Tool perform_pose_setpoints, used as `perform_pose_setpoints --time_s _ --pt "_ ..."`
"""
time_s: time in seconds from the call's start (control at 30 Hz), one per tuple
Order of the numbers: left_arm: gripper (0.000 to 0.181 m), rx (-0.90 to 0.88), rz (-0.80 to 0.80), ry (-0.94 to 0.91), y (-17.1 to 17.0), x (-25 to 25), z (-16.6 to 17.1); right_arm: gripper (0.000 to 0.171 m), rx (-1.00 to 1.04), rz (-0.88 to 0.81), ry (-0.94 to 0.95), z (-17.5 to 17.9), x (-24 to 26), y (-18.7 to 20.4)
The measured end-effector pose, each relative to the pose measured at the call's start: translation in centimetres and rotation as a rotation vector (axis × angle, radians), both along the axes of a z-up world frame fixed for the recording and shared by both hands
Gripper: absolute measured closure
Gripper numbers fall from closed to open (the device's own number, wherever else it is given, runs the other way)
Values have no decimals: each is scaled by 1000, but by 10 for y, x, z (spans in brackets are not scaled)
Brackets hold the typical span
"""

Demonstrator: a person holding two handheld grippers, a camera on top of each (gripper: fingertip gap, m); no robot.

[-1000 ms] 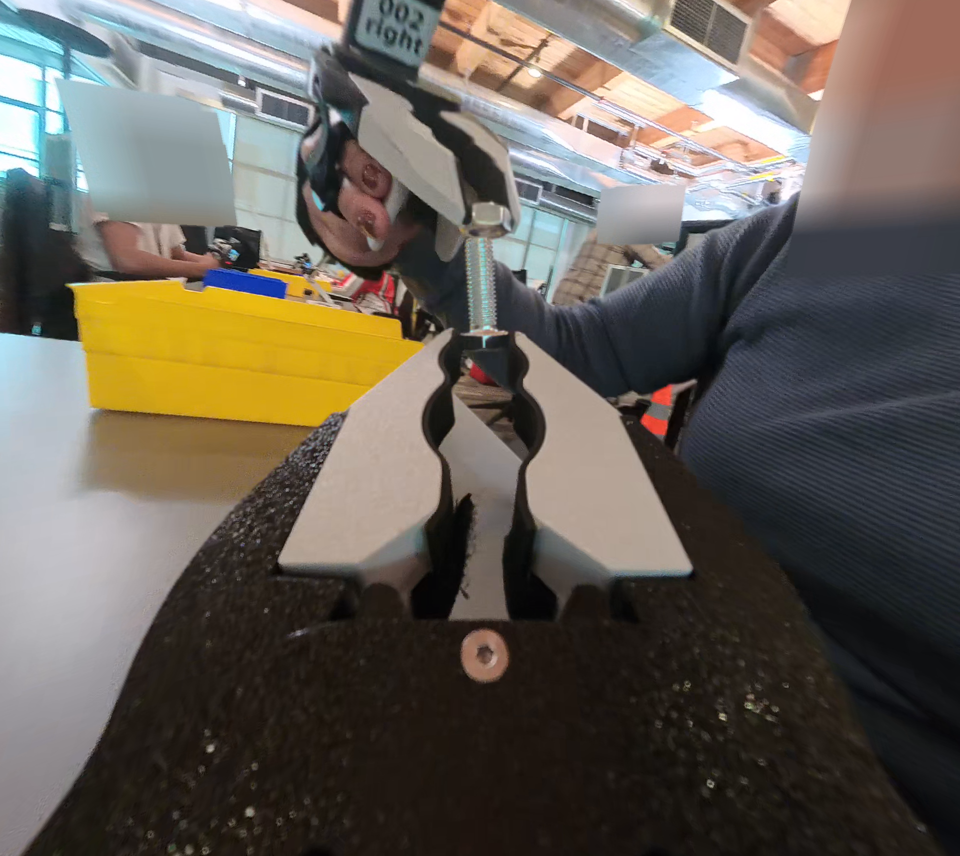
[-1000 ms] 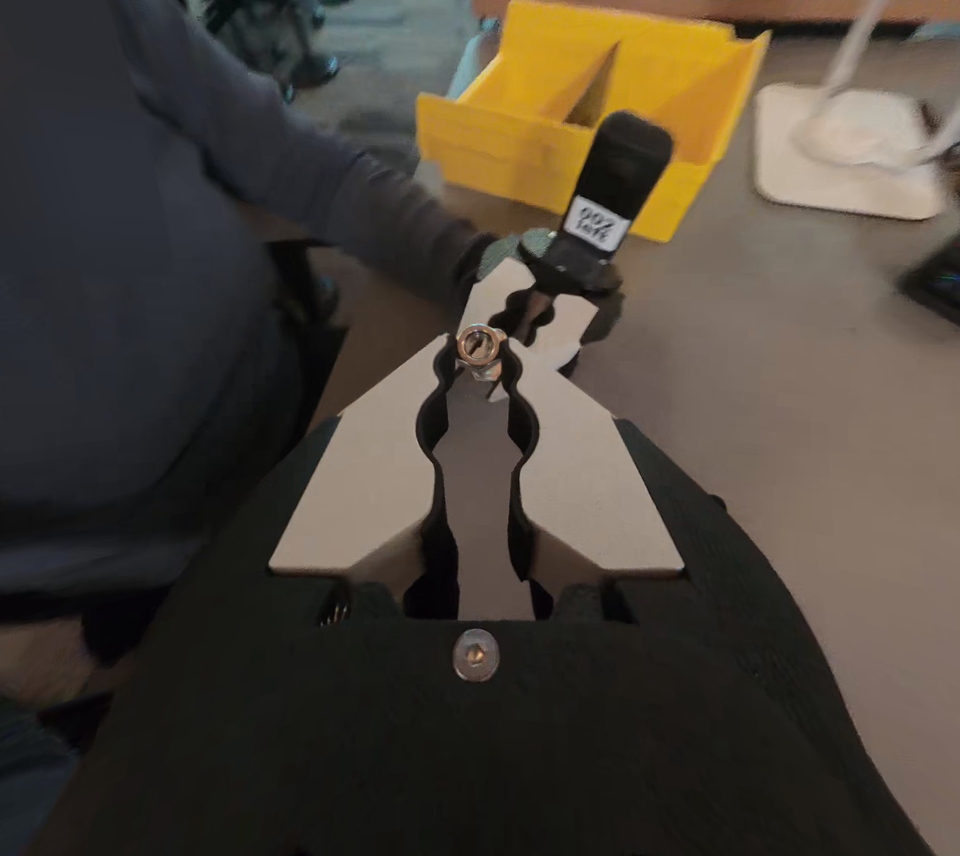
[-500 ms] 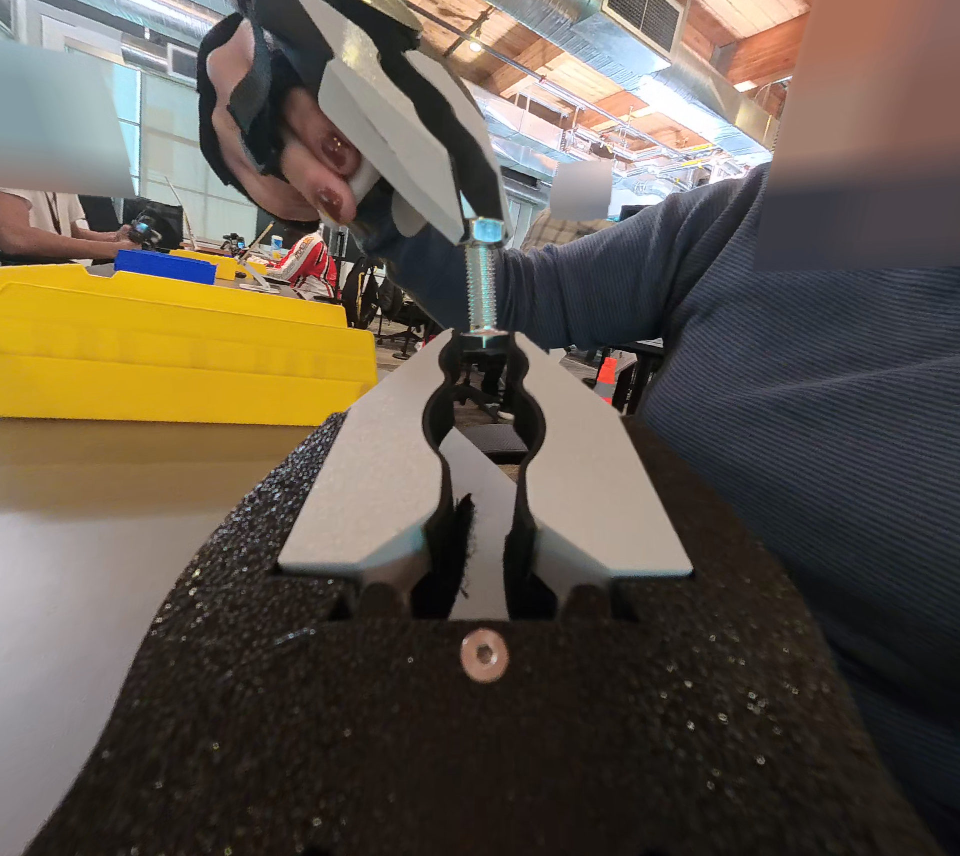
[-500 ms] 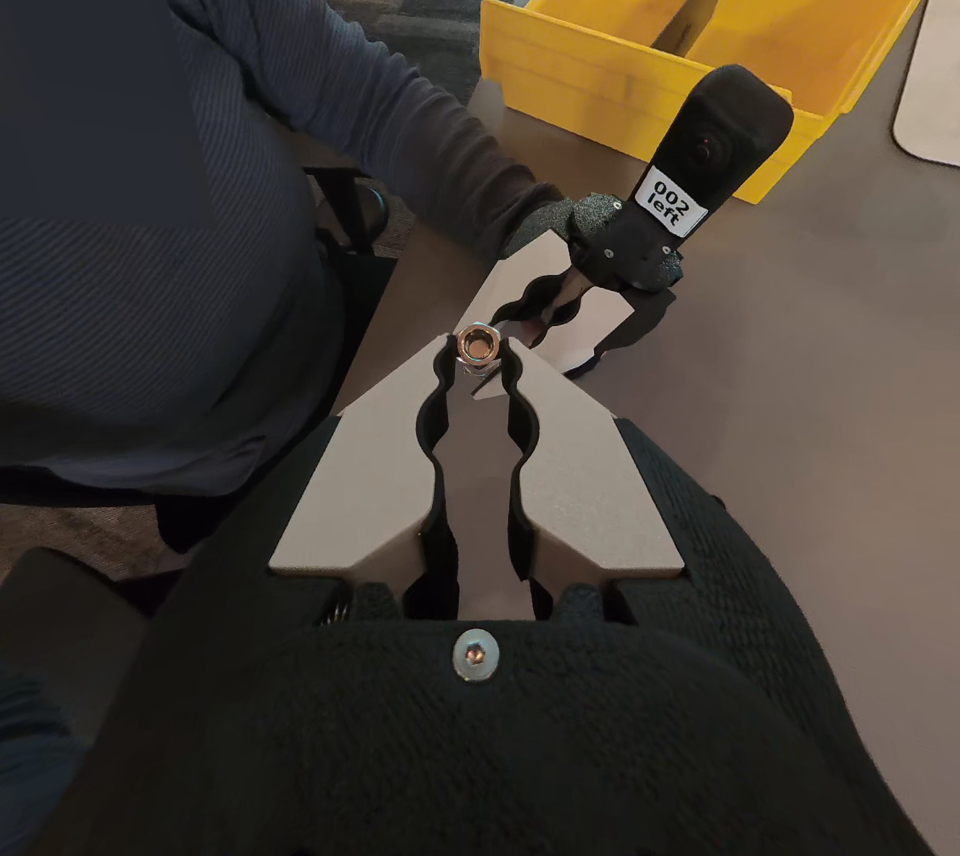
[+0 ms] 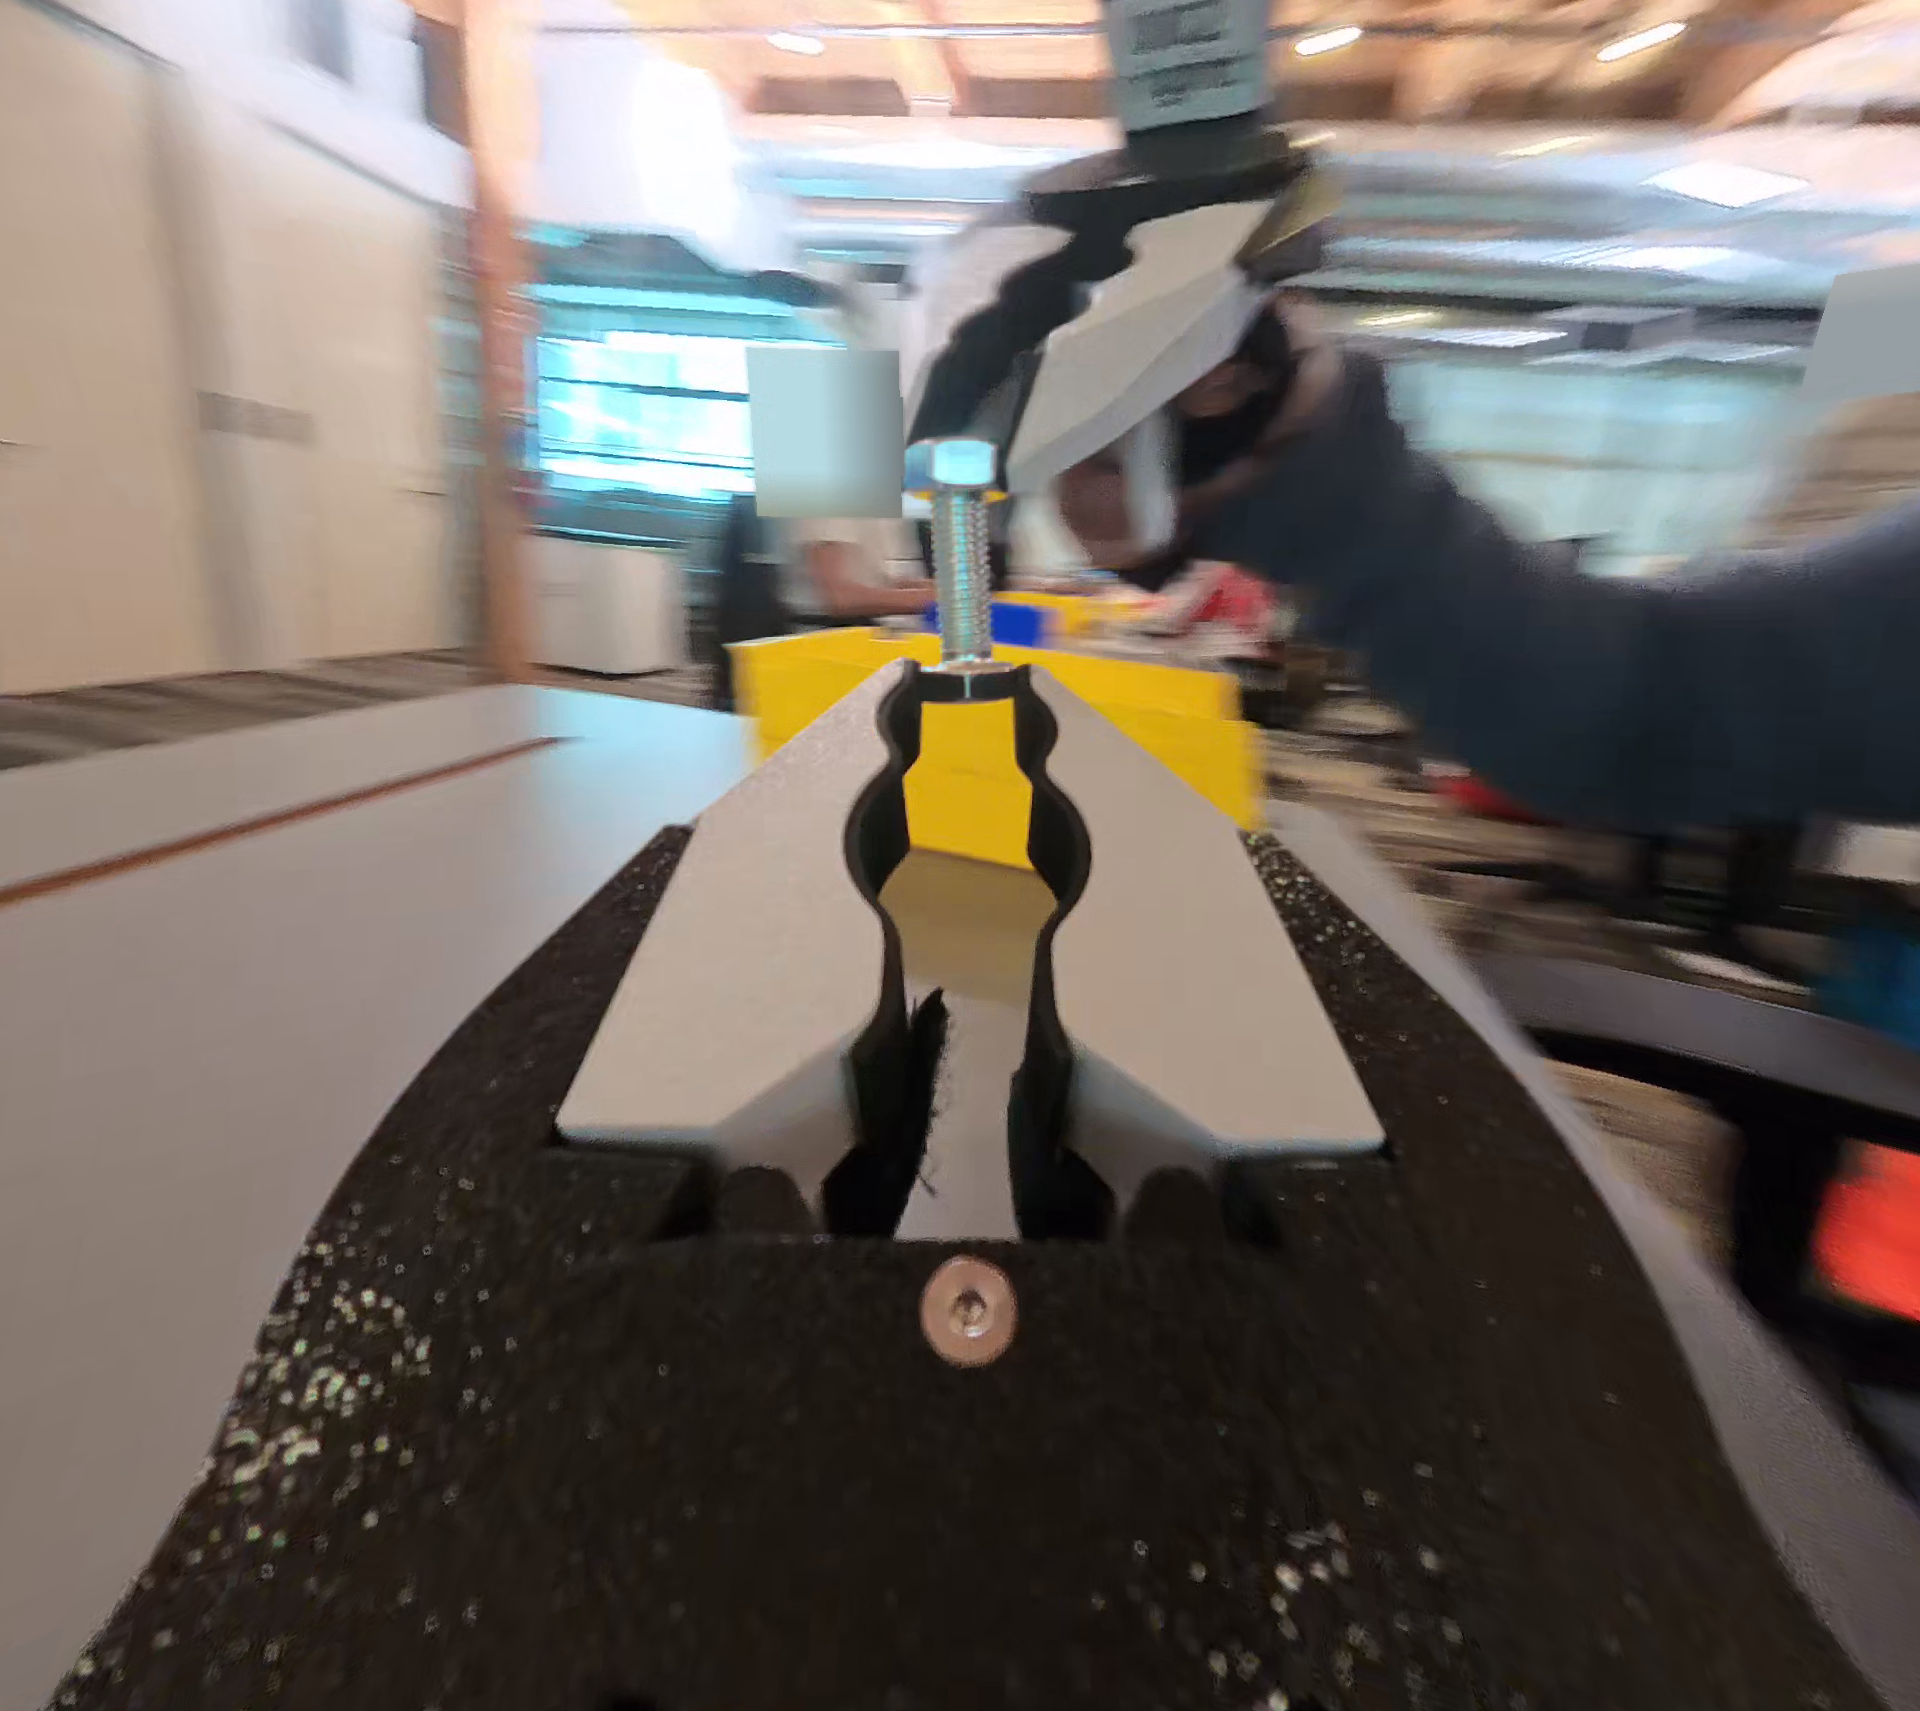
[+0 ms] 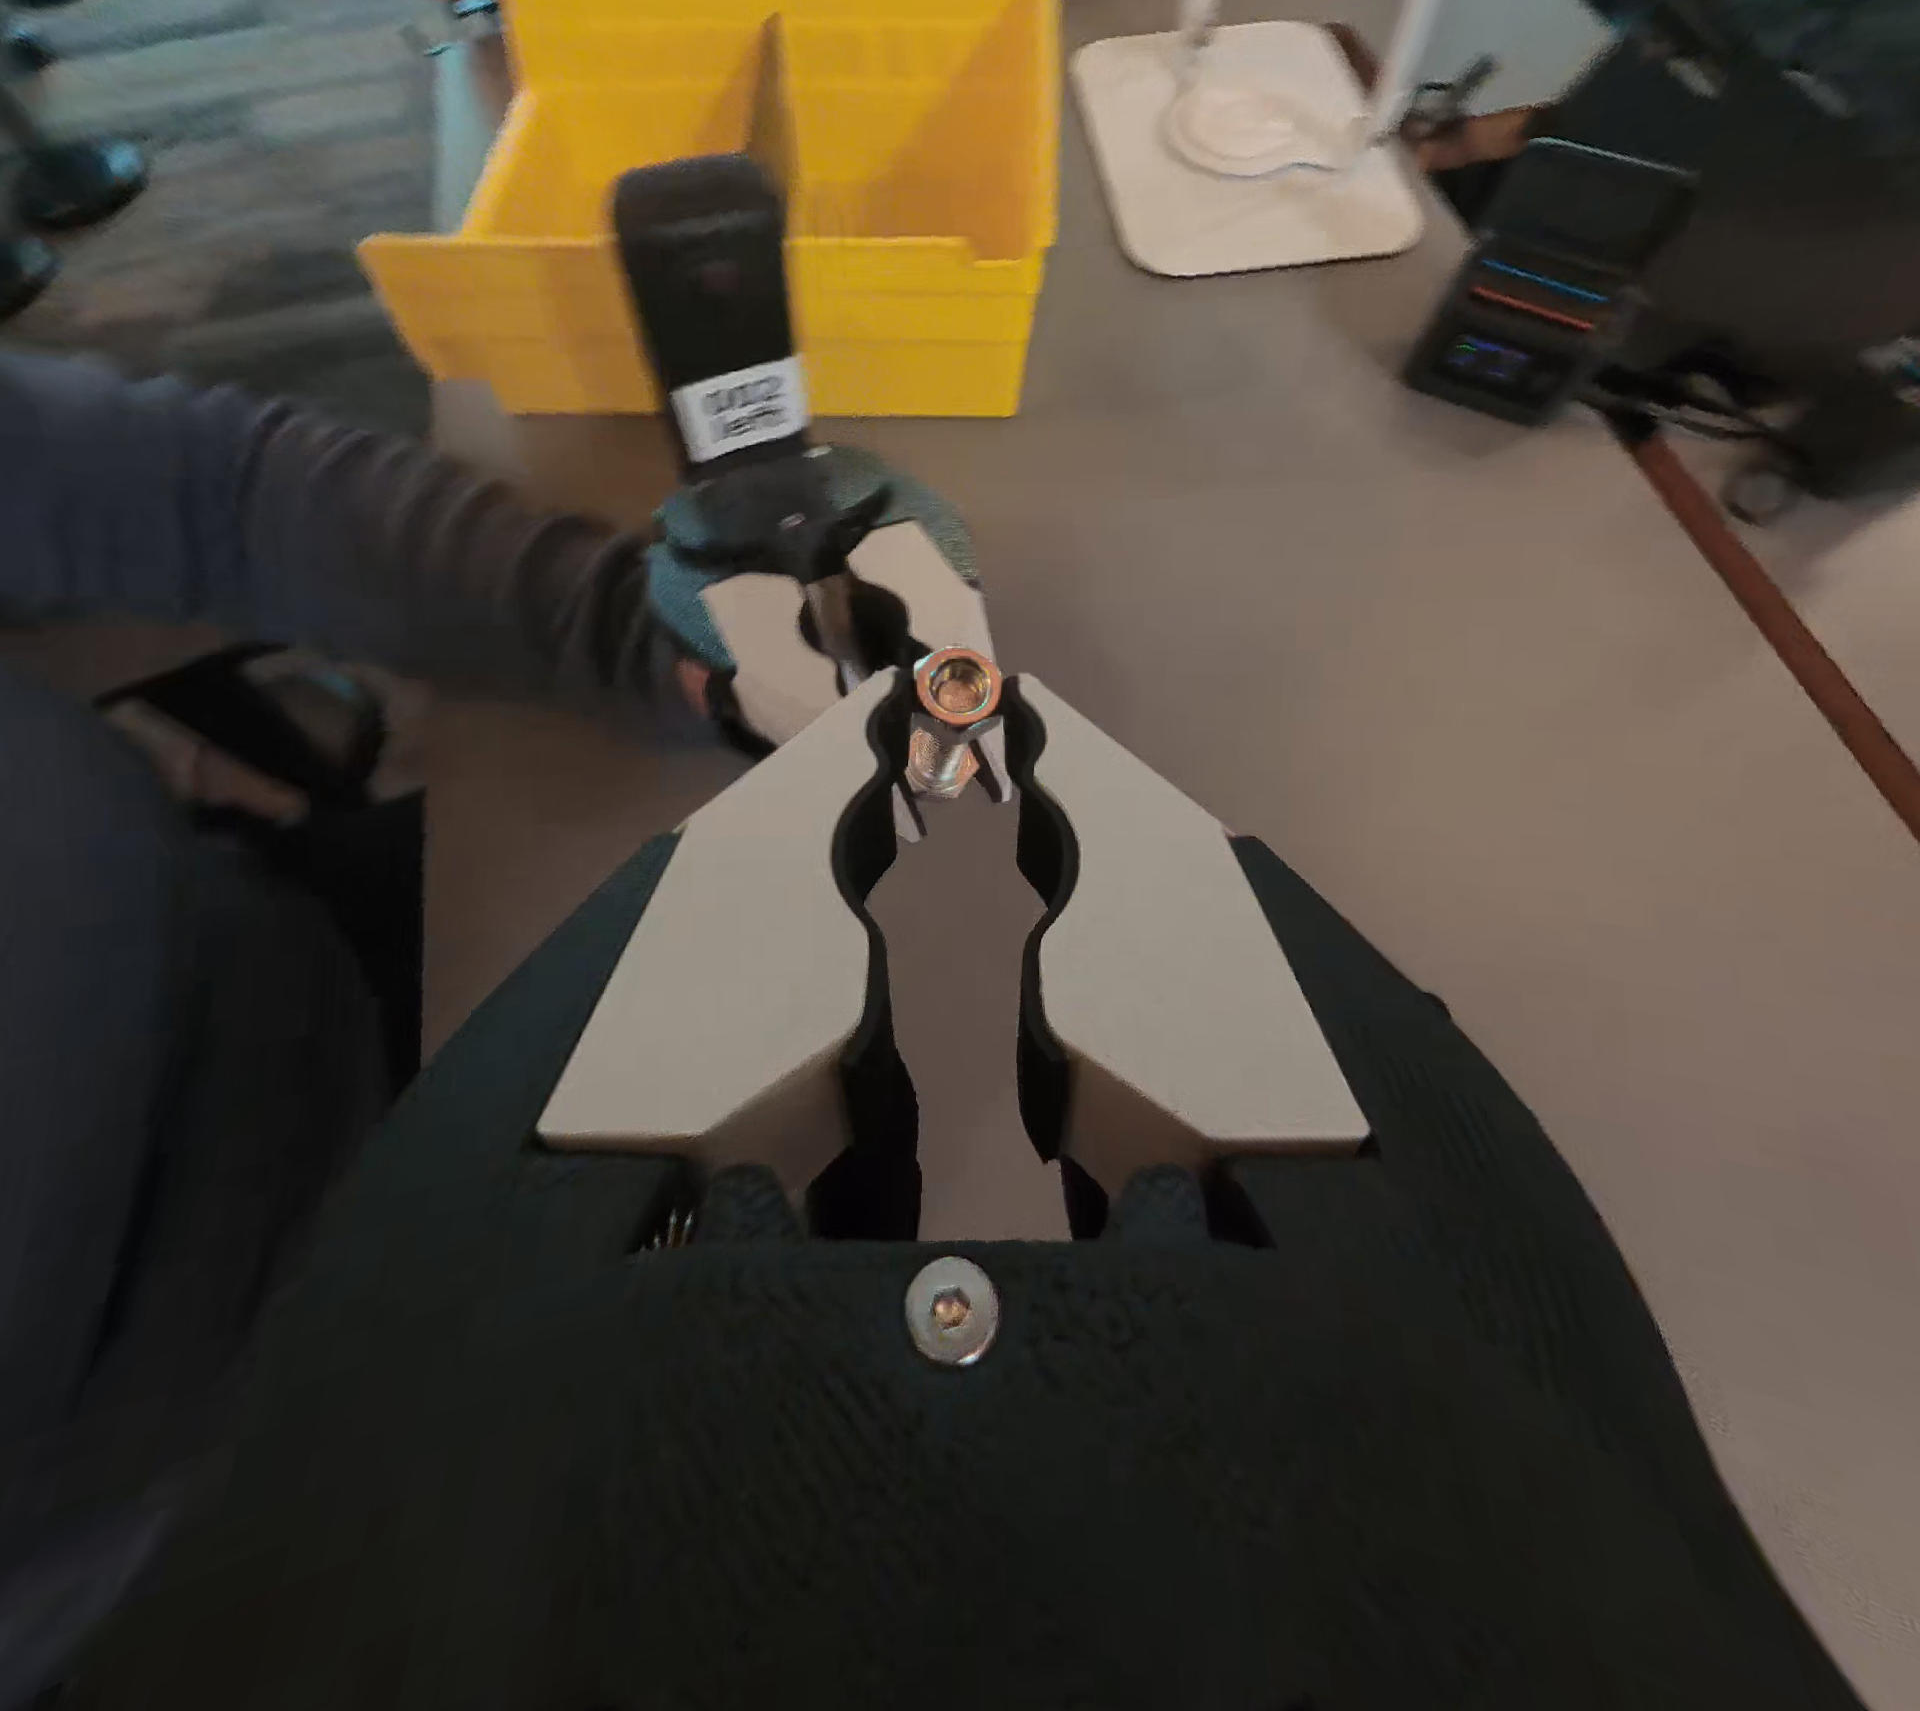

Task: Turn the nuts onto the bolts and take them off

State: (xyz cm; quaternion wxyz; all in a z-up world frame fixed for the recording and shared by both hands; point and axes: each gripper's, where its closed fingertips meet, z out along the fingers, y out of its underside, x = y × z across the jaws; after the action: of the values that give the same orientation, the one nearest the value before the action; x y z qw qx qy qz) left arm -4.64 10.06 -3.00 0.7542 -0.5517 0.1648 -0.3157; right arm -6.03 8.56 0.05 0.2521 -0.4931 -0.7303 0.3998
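A silver bolt stands upright, its lower end pinched in my left gripper, which is shut on it just above the table. A hex nut sits at the bolt's top end. My right gripper comes down from above and is shut on the nut. In the right wrist view the bolt shows below the nut, with the left gripper under it. In the left wrist view the right gripper's fingers reach in from the upper right.
A yellow divided bin stands on the grey table just beyond the grippers; it also shows in the left wrist view. A white lamp base and a black device are at the right. The person's sleeve crosses the right. Left and right tips are no more than a few centimetres apart. The black device is about equally far from each gripper, around 35 cm.
The right gripper has swung around the bolt with the nut, from upper left to upper right in the left wrist view. Both views have turned, and the bin is now straight behind.
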Motion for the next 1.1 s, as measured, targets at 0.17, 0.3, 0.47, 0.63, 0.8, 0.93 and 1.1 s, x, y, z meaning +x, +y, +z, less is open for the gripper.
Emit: perform_pose_setpoints --time_s 0.17,0.3,0.47,0.63,0.8,0.93,1.1 --pt "166 -10 290 134 10 -15 -6 155 2 -264 38 -4 -11 11" --pt "166 -26 222 62 12 -16 -4 117 63 -293 130 -2 -14 15" --pt "166 13 17 -32 -3 1 6 101 -74 -179 293 2 -15 -8" --pt "166 2 -6 -44 -1 -1 4 95 -160 -98 399 4 -12 -28" --pt "166 -12 -3 -117 -1 -11 3 97 -215 -116 481 4 0 -21" --pt "166 -21 -59 -57 -3 10 -1 92 -284 -118 560 6 -7 -22" --pt "166 -55 36 -133 6 -20 -4 95 -248 -90 597 -2 2 -25"
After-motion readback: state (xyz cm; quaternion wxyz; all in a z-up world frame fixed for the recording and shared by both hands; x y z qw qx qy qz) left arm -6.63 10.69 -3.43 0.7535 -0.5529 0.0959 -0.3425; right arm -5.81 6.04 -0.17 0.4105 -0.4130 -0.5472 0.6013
